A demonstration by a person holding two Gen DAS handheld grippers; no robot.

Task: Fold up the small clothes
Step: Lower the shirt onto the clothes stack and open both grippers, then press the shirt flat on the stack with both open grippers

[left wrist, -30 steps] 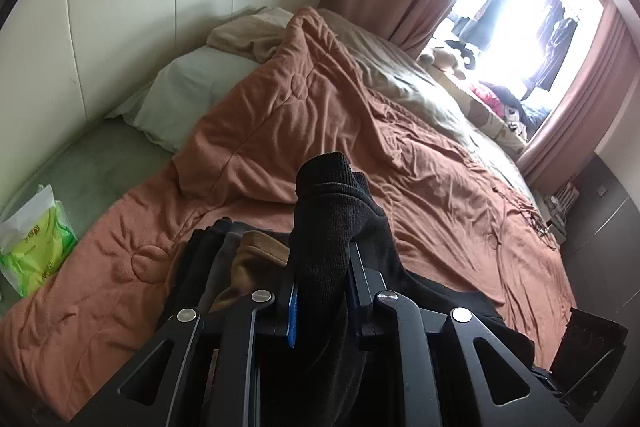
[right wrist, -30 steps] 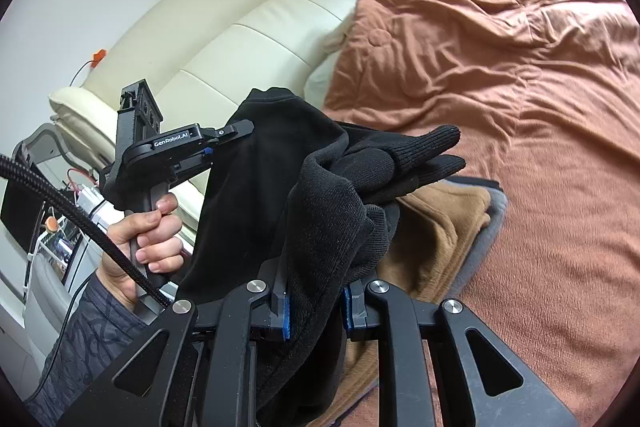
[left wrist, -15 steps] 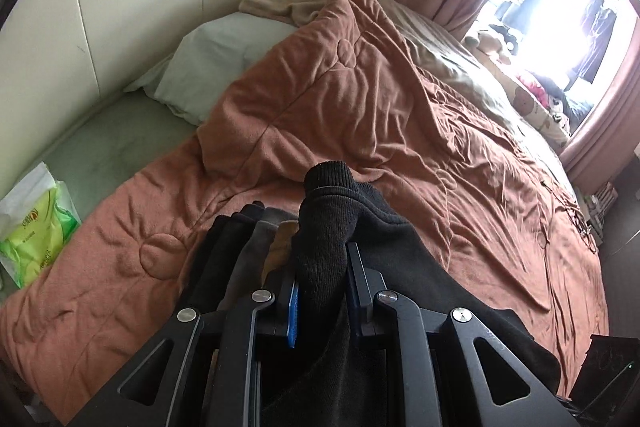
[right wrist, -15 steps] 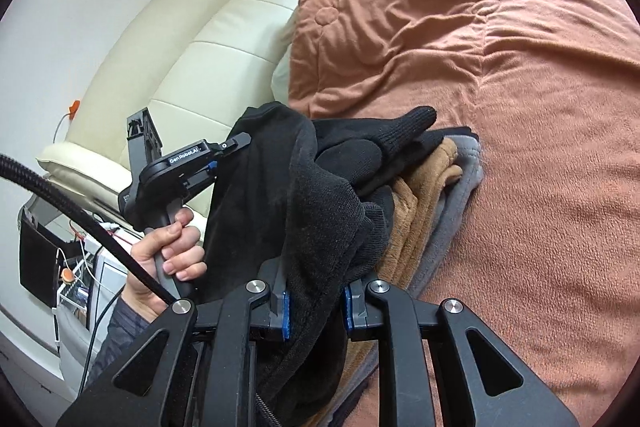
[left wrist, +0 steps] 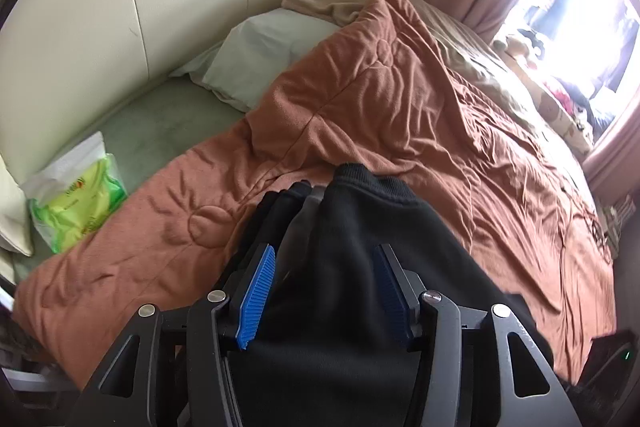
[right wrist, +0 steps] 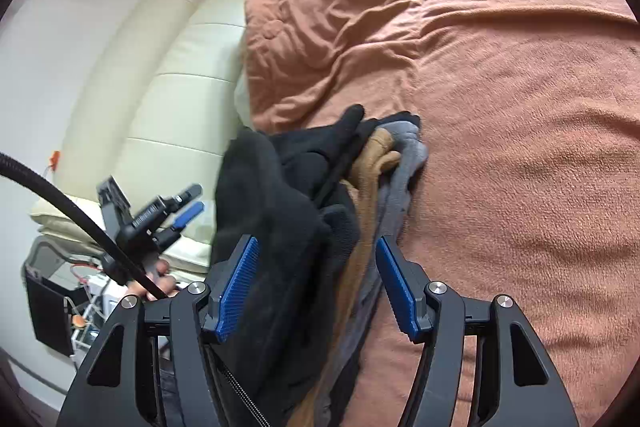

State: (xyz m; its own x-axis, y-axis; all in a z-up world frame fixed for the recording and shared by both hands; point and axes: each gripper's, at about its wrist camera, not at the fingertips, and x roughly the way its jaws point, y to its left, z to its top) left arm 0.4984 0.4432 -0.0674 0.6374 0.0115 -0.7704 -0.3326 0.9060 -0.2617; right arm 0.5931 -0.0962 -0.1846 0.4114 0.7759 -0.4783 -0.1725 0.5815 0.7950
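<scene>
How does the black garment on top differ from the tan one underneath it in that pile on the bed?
The black garment lies on top of the pile, bunched and rumpled; the tan garment is sandwiched lower down, showing only a narrow folded edge. The black one looks bulkier and covers much more of the stack than the tan one. Both rest on the rust-coloured quilt, and neither is gripped by a hand-held gripper.

A black knit garment (left wrist: 376,267) with a ribbed hem lies draped on top of a small stack of clothes on the rust-brown quilt (left wrist: 420,115), near the quilt's edge on the headboard side. In the right wrist view its black cloth (right wrist: 276,203) is bunched, one narrow ribbed end pointing up the quilt. Beneath it lie a tan piece (right wrist: 374,163) and a grey piece (right wrist: 408,155), the grey lowest, touching the quilt.
</scene>
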